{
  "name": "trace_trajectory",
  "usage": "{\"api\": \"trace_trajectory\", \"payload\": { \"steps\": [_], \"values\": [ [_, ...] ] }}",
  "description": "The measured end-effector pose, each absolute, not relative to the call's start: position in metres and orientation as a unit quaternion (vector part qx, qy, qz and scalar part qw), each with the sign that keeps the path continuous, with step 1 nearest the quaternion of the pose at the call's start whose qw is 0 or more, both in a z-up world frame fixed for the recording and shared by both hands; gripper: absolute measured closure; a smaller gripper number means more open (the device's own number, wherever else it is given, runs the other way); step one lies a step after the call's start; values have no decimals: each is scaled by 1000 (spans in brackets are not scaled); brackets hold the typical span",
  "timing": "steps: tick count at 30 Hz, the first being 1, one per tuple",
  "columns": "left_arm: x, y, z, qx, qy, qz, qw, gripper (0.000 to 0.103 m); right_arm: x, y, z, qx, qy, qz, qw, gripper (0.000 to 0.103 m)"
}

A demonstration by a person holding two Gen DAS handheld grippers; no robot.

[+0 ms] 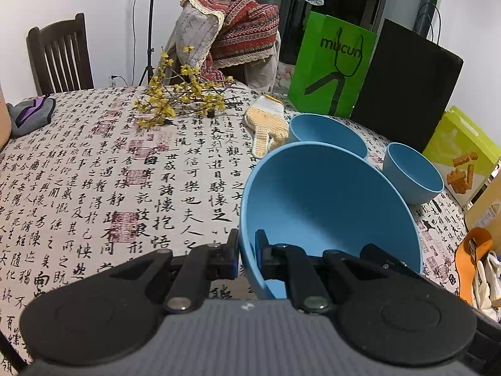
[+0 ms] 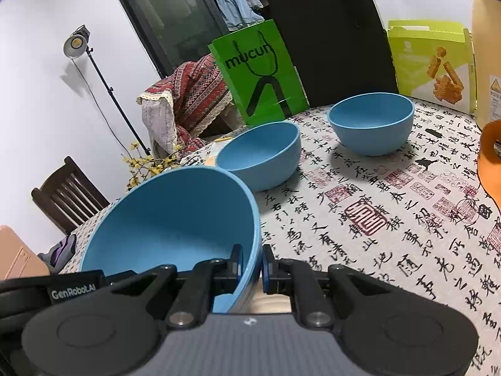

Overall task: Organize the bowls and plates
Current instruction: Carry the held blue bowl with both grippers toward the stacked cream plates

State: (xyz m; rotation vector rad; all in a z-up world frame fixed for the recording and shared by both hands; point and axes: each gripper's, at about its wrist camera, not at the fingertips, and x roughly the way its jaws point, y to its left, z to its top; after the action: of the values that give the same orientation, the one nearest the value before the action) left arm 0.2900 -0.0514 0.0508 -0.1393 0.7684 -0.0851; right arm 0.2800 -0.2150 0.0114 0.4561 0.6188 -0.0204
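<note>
Both grippers angle downward over the round table, whose tablecloth [image 1: 109,172] is printed with black calligraphy and red seals. No hand or sleeve shows in either view.

The left gripper [image 1: 245,252] is clenched on the rim of a large blue bowl [image 1: 328,206]: one finger sits outside the wall, the other inside, with the thin wall pinched between the pads. The right gripper [image 2: 252,264] grips the same large blue bowl [image 2: 175,219] on another part of its rim, again one finger inside and one outside, jaws nearly closed on the wall. In the left wrist view, the tip of the other gripper shows inside the bowl at its near right rim. The bowl is tilted, its opening turned toward the cameras, and looks raised off the cloth, though its underside is hidden.

Beyond it, a medium blue bowl [image 2: 260,156] and a smaller blue bowl [image 2: 372,122] stand upright on the cloth, apart from each other. A knitted work glove [image 1: 266,128] lies just beside the medium bowl, and a spray of yellow blossom branches [image 1: 184,94] lies further along. A green paper bag [image 2: 260,72] and a black bag [image 2: 332,37] stand at the far edge.
</note>
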Motion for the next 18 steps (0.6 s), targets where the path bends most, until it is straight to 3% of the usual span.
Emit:
{"api": "trace_trajectory", "payload": {
  "steps": [18],
  "values": [
    [278, -5, 49, -80, 365, -28, 927, 92, 278, -172, 13, 209, 300, 11, 931, 92]
  ]
}}
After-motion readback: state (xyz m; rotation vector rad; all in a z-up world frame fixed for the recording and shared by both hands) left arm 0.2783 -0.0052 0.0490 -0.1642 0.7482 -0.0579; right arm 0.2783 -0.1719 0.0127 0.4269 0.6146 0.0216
